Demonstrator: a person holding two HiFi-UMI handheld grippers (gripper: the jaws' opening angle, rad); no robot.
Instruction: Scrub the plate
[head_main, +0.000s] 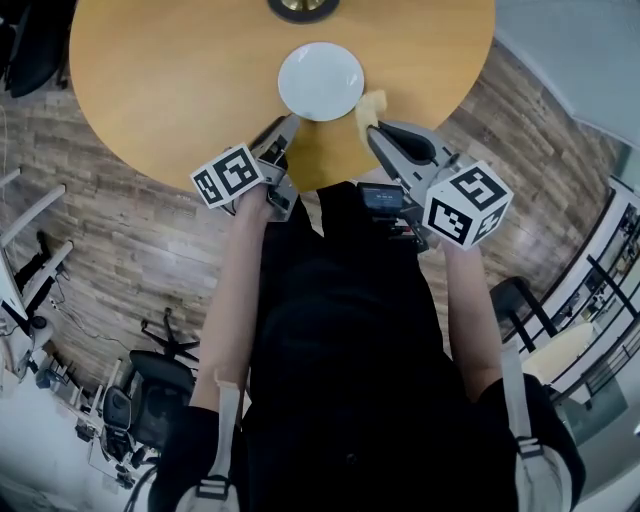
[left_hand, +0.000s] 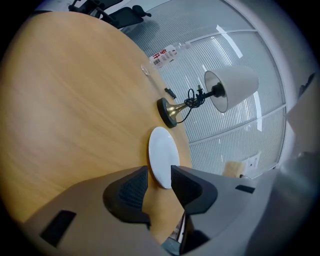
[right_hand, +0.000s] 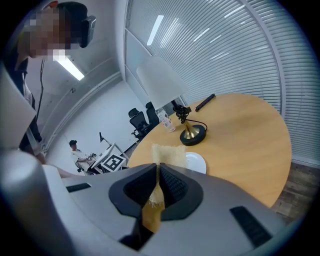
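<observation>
Left hand-held gripper (head_main: 283, 128) is hovering released, jaws apart, lining up on the near rim of the white plate (head_main: 320, 80) without pinching it. Right hand-held gripper (head_main: 368, 128) is clenching a yellow sponge (head_main: 372, 104), which is hanging just beside the plate's right edge. The plate is lying flat on the round counter (head_main: 160, 90), close to its near edge. The lamp base (head_main: 300, 8) is sitting just behind, and bare wood is spreading wide to the left.

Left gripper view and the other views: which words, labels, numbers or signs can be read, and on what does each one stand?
Bottle label: red print on white, too blurred to read.
White sheet on the glass wall: too small to read.
Left cube and right cube: black square patterns only, no words.
No text is readable anywhere.
</observation>
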